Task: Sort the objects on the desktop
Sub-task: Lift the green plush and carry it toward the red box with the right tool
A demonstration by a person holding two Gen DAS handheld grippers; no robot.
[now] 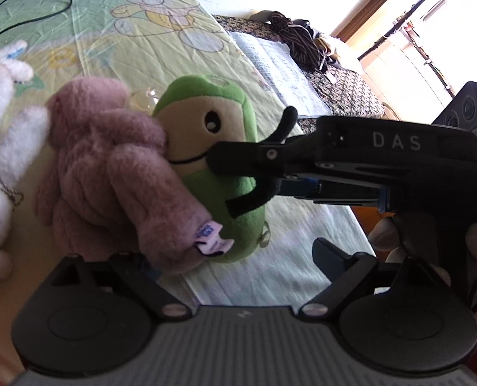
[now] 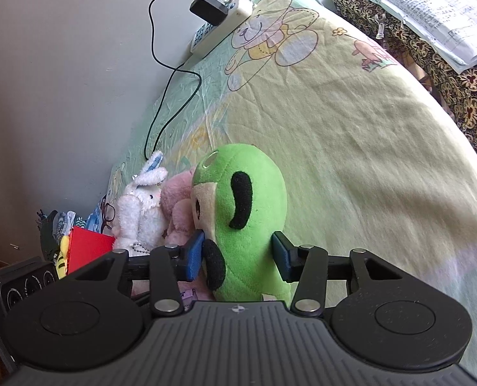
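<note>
A green plush toy point(image 2: 254, 206) with a cream face and black arms stands on the yellow cartoon bedsheet point(image 2: 367, 160). My right gripper point(image 2: 238, 255) is shut on it, one blue pad on its face side and the other on its green flank. From the left wrist view the same right gripper point(image 1: 232, 160) reaches in from the right and clamps the green plush point(image 1: 206, 119). A pink plush point(image 1: 110, 173) leans against the green one. My left gripper point(image 1: 225, 254) is open; the pink toy's leg lies between its jaws and hides the left finger.
A white bunny plush point(image 2: 139, 209) with a bead chain lies left of the pink one. A power strip point(image 2: 225, 22) with a black charger and cable sits at the far edge. Glasses point(image 2: 108, 215) and a red box point(image 2: 87, 247) sit left. An open notebook point(image 2: 437, 13) lies on patterned cloth.
</note>
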